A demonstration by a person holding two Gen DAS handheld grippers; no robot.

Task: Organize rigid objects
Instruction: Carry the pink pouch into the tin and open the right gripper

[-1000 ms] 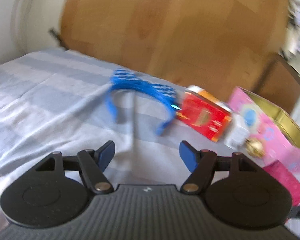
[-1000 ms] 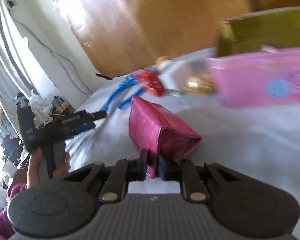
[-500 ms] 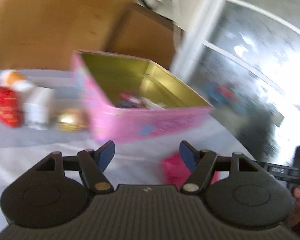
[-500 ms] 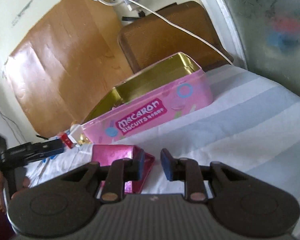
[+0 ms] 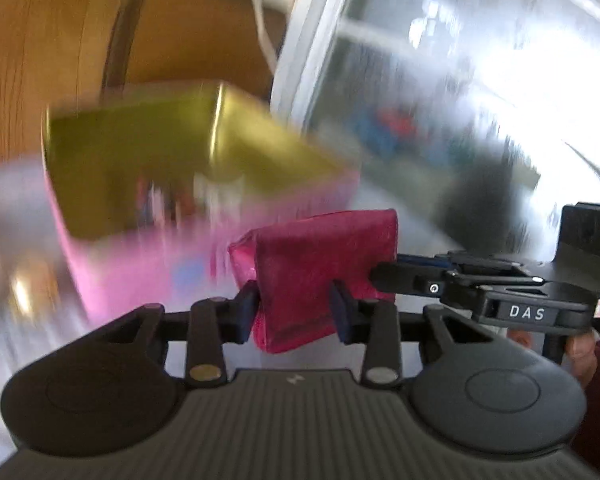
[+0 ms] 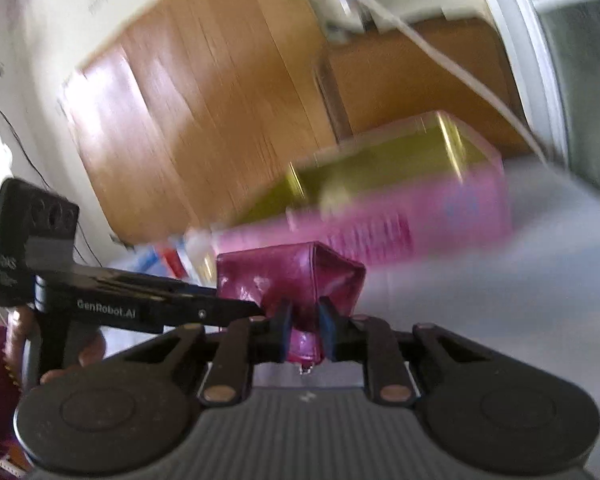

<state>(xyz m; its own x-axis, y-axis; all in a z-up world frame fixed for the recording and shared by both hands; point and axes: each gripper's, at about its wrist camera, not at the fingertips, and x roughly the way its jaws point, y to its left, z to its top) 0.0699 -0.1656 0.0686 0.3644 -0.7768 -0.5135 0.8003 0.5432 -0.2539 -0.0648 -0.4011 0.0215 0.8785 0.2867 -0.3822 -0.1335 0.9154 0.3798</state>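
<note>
Both jaws closing on magenta pouch [image 5: 324, 268], left gripper [image 5: 294, 314], right gripper [image 6: 304, 326], pink tin [image 6: 440, 216] behind

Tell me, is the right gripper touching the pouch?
Touching. The right wrist view shows the right gripper closing, its blue pads pinching the magenta pouch's bottom edge.

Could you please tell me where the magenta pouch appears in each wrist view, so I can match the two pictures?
Left wrist view: the magenta pouch sits low at centre, between this gripper's closing jaws.
Right wrist view: the pouch sits low at centre, pinched by this gripper's jaws.
Shared landmark: the pink tin, behind the pouch in both.
</note>
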